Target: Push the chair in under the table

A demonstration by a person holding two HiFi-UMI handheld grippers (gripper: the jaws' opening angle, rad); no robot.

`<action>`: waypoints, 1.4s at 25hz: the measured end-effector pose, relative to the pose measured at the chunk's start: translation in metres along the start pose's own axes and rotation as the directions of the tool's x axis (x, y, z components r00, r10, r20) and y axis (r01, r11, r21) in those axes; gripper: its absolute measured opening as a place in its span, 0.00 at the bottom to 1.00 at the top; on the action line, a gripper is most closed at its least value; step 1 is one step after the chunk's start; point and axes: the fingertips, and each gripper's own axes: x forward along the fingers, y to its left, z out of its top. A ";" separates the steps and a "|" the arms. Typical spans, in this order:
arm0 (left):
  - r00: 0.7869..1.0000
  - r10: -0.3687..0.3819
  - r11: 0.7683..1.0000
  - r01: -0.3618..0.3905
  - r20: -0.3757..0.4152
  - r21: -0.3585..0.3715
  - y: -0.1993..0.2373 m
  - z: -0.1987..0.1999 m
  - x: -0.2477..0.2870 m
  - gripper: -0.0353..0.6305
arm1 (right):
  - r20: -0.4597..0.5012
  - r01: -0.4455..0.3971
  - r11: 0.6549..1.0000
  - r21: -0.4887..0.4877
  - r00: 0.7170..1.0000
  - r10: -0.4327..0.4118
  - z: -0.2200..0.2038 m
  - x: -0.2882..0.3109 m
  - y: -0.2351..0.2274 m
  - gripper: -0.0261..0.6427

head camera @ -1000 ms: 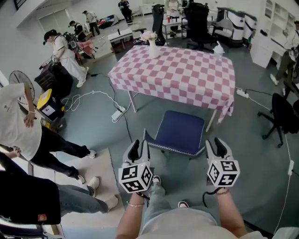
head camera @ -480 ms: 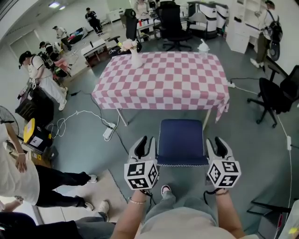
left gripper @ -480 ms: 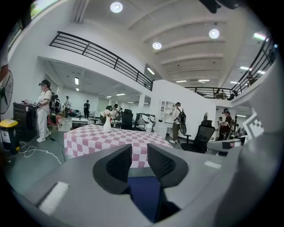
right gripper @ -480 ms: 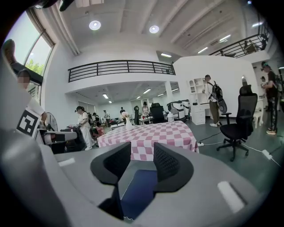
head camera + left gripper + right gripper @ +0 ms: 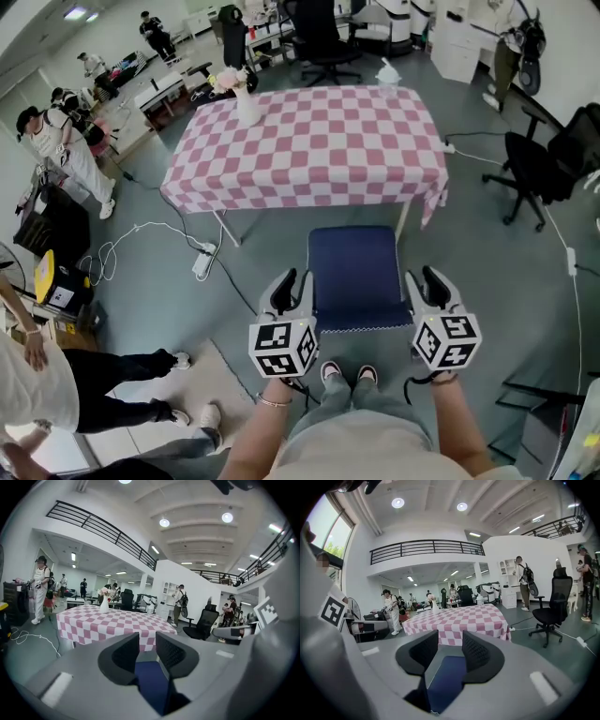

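A blue chair (image 5: 354, 272) stands on the floor facing a table with a pink-and-white checked cloth (image 5: 309, 141), its seat front close to the table's near edge. My left gripper (image 5: 292, 281) hangs beside the chair's rear left corner and my right gripper (image 5: 424, 279) beside its rear right corner. Both are open with nothing between the jaws. In the left gripper view the left gripper (image 5: 146, 641) frames the blue seat (image 5: 150, 686) and the table (image 5: 108, 623). In the right gripper view the right gripper (image 5: 450, 641) frames the seat (image 5: 443, 681) and the table (image 5: 459, 618) in the same way.
A white vase with flowers (image 5: 246, 98) and a small white object (image 5: 389, 73) stand on the table. A power strip with cables (image 5: 202, 262) lies left of the table. Black office chairs (image 5: 539, 159) stand to the right and behind. People (image 5: 56, 141) stand at the left; a floor mat (image 5: 187, 394) lies lower left.
The view has swung so that table and chair now sit square and centred ahead. Both grippers moved with it and stayed beside the chair's rear corners. The jaws are unchanged.
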 end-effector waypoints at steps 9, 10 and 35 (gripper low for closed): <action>0.948 -0.232 0.958 0.261 -0.218 0.115 -0.041 -0.030 0.007 0.22 | -0.102 -0.207 0.977 -0.053 0.974 0.201 -0.016 0.008 0.007 0.25; 0.935 -0.254 0.946 0.293 -0.247 0.137 -0.046 -0.035 0.006 0.23 | -0.120 -0.232 0.970 -0.065 0.967 0.224 -0.018 0.009 0.008 0.25; 0.583 -0.240 0.498 0.760 -0.776 0.417 -0.083 -0.181 -0.034 0.28 | -0.765 -0.788 0.467 -0.401 0.568 0.303 -0.171 -0.022 0.042 0.25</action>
